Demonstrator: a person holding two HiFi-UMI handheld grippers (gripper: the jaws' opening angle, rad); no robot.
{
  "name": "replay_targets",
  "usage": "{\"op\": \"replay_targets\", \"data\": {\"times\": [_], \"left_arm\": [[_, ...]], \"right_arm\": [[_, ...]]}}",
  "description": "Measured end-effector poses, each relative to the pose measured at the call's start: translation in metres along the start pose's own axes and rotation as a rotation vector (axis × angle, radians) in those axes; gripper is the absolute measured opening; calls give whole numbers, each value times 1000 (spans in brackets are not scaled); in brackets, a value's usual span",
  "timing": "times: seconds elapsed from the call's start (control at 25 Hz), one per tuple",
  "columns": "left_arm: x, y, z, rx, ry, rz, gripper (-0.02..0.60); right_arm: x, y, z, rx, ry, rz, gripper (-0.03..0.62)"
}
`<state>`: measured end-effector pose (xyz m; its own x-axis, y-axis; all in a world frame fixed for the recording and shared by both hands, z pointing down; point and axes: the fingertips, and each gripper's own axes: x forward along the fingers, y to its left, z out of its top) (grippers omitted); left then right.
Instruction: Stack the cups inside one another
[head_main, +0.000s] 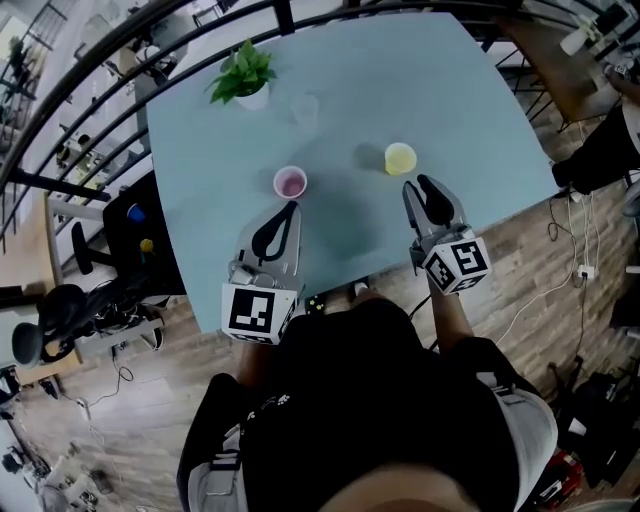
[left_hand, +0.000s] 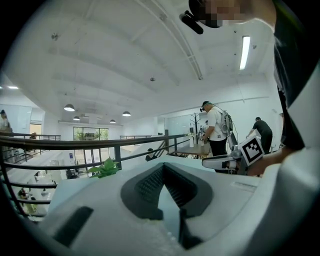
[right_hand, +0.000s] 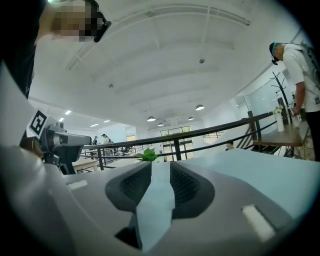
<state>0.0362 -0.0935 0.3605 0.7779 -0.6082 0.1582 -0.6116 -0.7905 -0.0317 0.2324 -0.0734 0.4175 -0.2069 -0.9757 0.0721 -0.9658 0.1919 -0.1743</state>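
Head view first: where do the cups stand on the table (head_main: 480, 120)?

— Three of them, all upright and apart from one another. The pink cup (head_main: 290, 182) is near the middle, the yellow cup (head_main: 400, 158) is to its right, and the clear cup (head_main: 305, 108) is farther back, near the potted plant (head_main: 243, 75).

And the left hand-held gripper (head_main: 293, 206)?

— It points across the near part of the table, with its tips just short of the pink cup's near rim. I cannot tell whether they touch it. In the left gripper view its jaws meet at the tips, with nothing between them.

The right hand-held gripper (head_main: 418, 184)?

— Its tips are just on the near side of the yellow cup, a little to the cup's right and not around it. The right gripper view shows the jaws a narrow way apart, with only bare table in the gap.
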Motion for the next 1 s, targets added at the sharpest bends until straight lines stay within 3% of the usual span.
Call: {"op": "replay_targets", "data": {"times": [0.44, 1.0], "left_arm": [[7, 17, 0, -51, -9, 113, -11], [16, 31, -9, -65, 25, 186, -11]], "right_arm": [[34, -14, -10, -50, 86, 67, 151], [61, -51, -56, -76, 204, 26, 262]]}}
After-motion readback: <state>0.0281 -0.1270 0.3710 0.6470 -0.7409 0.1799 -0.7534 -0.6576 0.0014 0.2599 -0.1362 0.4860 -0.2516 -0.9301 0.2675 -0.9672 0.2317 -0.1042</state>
